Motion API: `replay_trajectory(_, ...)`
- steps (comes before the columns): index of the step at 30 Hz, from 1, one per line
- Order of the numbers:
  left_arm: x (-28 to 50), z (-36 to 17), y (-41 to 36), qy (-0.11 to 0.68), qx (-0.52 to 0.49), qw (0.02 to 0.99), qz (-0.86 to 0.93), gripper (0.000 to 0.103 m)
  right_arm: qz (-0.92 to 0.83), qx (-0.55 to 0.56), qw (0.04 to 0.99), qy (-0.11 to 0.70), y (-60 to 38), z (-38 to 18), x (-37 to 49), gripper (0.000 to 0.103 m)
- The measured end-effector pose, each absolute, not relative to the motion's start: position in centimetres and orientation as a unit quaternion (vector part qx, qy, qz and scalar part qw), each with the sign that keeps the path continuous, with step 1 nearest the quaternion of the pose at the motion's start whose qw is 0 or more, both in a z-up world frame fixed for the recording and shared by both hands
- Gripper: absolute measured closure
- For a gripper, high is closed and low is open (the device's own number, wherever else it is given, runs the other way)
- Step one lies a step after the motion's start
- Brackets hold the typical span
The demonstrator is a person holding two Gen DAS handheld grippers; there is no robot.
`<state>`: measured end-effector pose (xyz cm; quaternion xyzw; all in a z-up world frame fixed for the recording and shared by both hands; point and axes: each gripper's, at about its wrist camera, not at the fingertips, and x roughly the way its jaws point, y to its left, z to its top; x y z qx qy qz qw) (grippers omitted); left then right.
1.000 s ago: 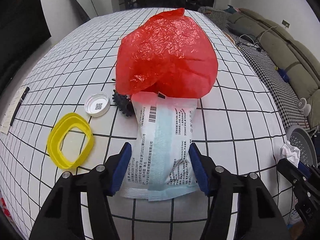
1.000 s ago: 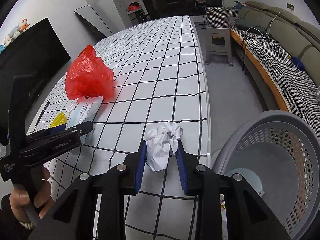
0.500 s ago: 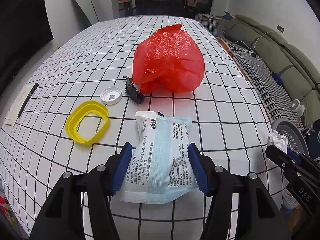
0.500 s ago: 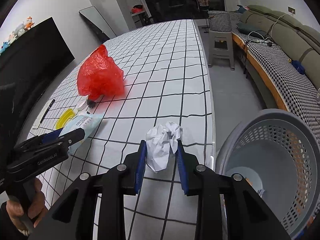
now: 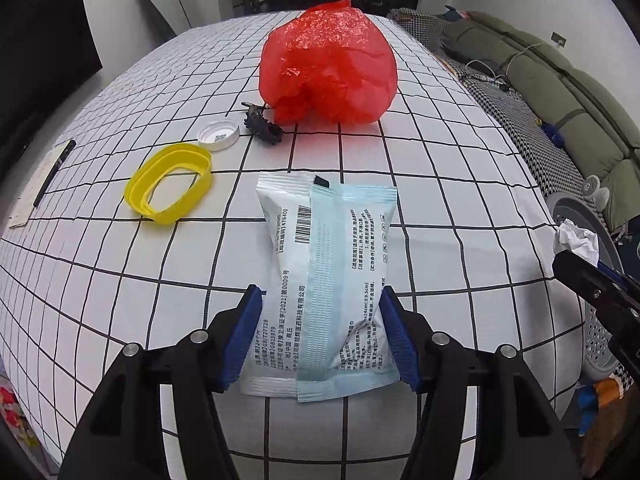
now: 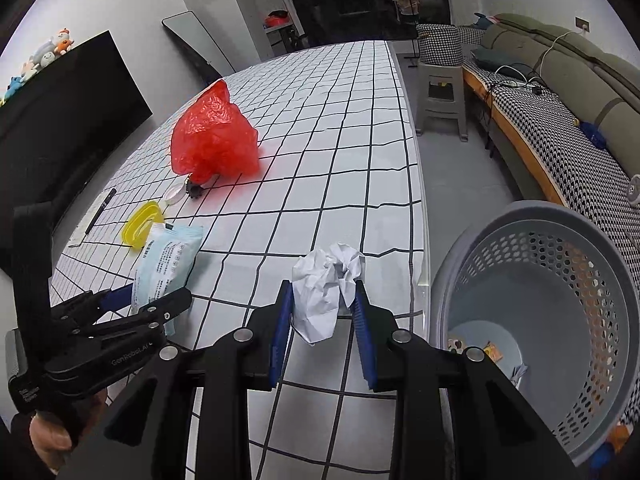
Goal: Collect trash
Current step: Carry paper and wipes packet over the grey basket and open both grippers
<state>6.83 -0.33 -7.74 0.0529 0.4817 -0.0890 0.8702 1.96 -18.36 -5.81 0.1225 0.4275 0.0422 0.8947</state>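
Left fingers: the blue pads of the left gripper press both long edges of a white-and-blue wipes packet; the jaws have just been opening a little, with the packet between them.
Right fingers: the right gripper stands narrow, its pads clamped on a crumpled white paper wad.
Left hand pose: tilted steeply down at the table, packet held clear of the cloth; a hand grips its handle low in the right view.
Right hand pose: angled down over the table's near edge, just beside the grey perforated basket.
Packet: in front of the yellow ring, white cap and dark spiky piece.
Red bag: further back on the table, touching the spiky piece.
Basket contents: a few scraps at the bottom.
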Motion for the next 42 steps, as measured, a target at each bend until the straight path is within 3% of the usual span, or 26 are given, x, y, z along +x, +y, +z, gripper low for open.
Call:
replay_trajectory(4,7.2,-7.7,-0.4,0.478,0.057,0.873,-0.082,0.029,0.041,0.123,0.895,0.426,-18.5,-5.7,1.9,0.074)
replay_trajectory(8,7.9,-7.7,-0.4,0.477,0.051,0.874,-0.081,0.028,0.041,0.123,0.894,0.428,-18.5,-5.8,2.0,0.074)
replay_trajectory(10,8.1,-7.9,-0.3,0.48,0.046,0.872,-0.082,0.031,0.041,0.123,0.894,0.429,-18.5,-5.9,2.0,0.074)
replay_trajectory(12,8.1,-8.0,-0.2,0.481,0.046,0.871,-0.084,0.045,0.041,0.123,0.894,0.429,-18.5,-5.9,2.1,0.074)
replay_trajectory(15,8.0,-7.8,-0.1,0.481,0.043,0.871,-0.09,0.051,0.04,0.124,0.893,0.43,-18.5,-6.0,2.1,0.074)
replay_trajectory(29,5.8,-4.0,-1.5,0.437,0.041,0.891,-0.114,0.052,0.033,0.124,0.899,0.42,-19.2,-4.9,1.2,0.074)
replay_trajectory(42,3.6,-2.3,-11.2,0.416,0.08,0.882,-0.205,0.052,-0.044,0.156,0.901,0.402,-27.3,-4.0,-3.5,0.074)
